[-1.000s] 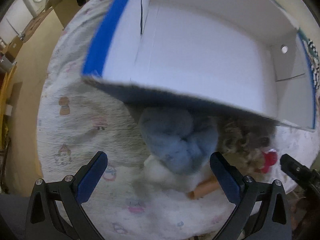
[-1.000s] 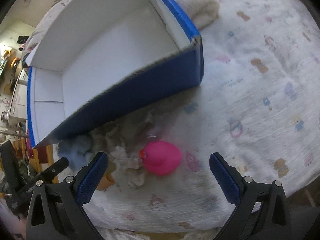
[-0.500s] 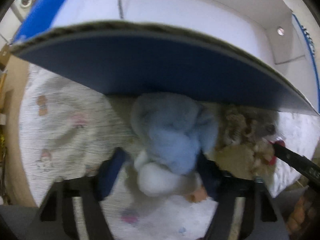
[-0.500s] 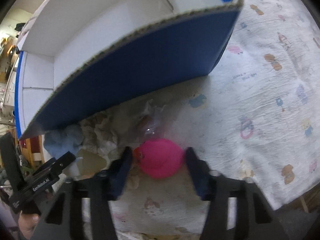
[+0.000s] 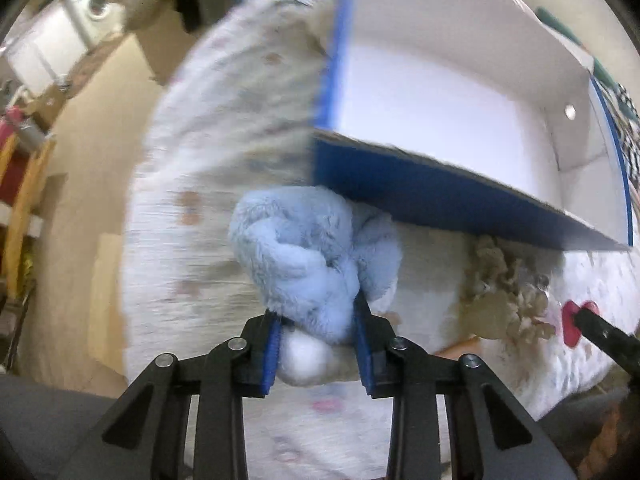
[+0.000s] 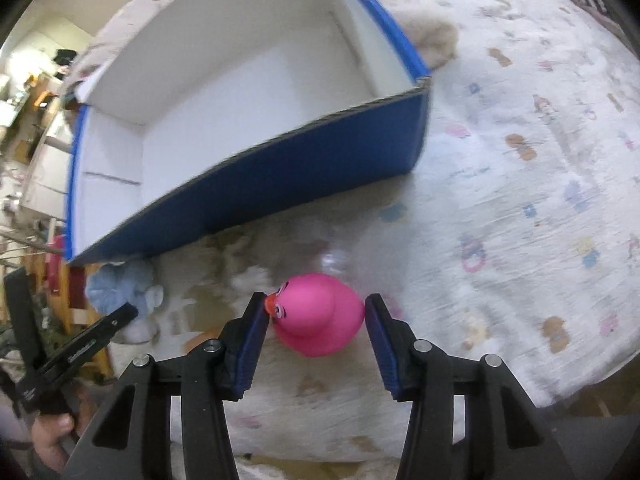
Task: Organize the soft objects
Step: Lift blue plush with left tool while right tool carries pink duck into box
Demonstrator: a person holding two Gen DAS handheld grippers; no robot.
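Observation:
My left gripper [image 5: 318, 344] is shut on a light blue and white plush toy [image 5: 316, 264], held just in front of the near wall of a blue box with a white inside [image 5: 440, 128]. My right gripper [image 6: 316, 332] is shut on a pink rubber duck [image 6: 320, 314], held above the bed near the same box [image 6: 240, 92]. The blue plush also shows in the right wrist view [image 6: 120, 284], with the left gripper's finger [image 6: 80, 344] over it. A beige curly plush [image 5: 504, 292] lies by the box wall.
A white printed bedsheet [image 6: 540, 180] covers the bed. A cream fluffy item [image 6: 424, 28] lies behind the box. The bed's left edge drops to a tan floor [image 5: 92, 160]. A washing machine [image 5: 92, 4] stands far left.
Both grippers have closed, the left on the blue plush and the right on the pink duck. Both objects have lifted off the bed toward the box.

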